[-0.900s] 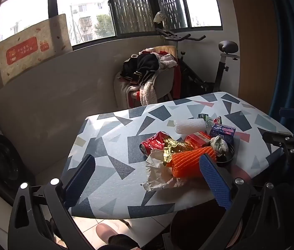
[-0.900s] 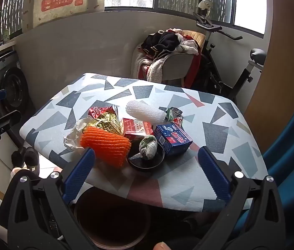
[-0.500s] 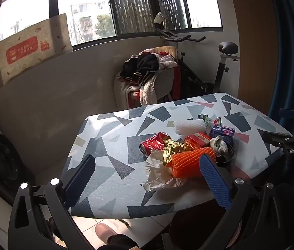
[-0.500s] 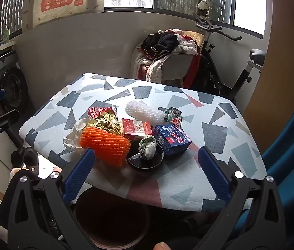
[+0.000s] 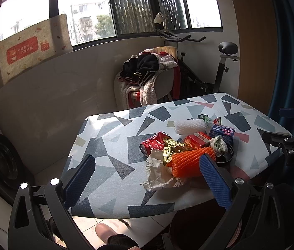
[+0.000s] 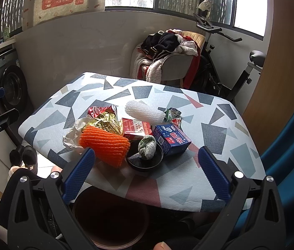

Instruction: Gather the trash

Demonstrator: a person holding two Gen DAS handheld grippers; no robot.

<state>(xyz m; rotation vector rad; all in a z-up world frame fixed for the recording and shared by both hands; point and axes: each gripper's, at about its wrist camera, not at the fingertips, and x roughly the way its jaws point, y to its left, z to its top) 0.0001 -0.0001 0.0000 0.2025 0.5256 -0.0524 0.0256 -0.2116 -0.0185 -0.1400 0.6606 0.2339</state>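
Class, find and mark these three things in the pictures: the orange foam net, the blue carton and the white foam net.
orange foam net (image 6: 107,145): right wrist view, middle of its ribbed top.
blue carton (image 6: 170,138): right wrist view, printed top face.
white foam net (image 5: 189,126): left wrist view, middle of the roll.

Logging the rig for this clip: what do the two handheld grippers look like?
Both match: black plastic frames with cut-out arms and silver bolt heads, each finger faced with a blue cross-hatched pad. The left gripper and the right gripper show no cables. The right gripper's frame, seen from the left wrist, carries pale raised lettering.
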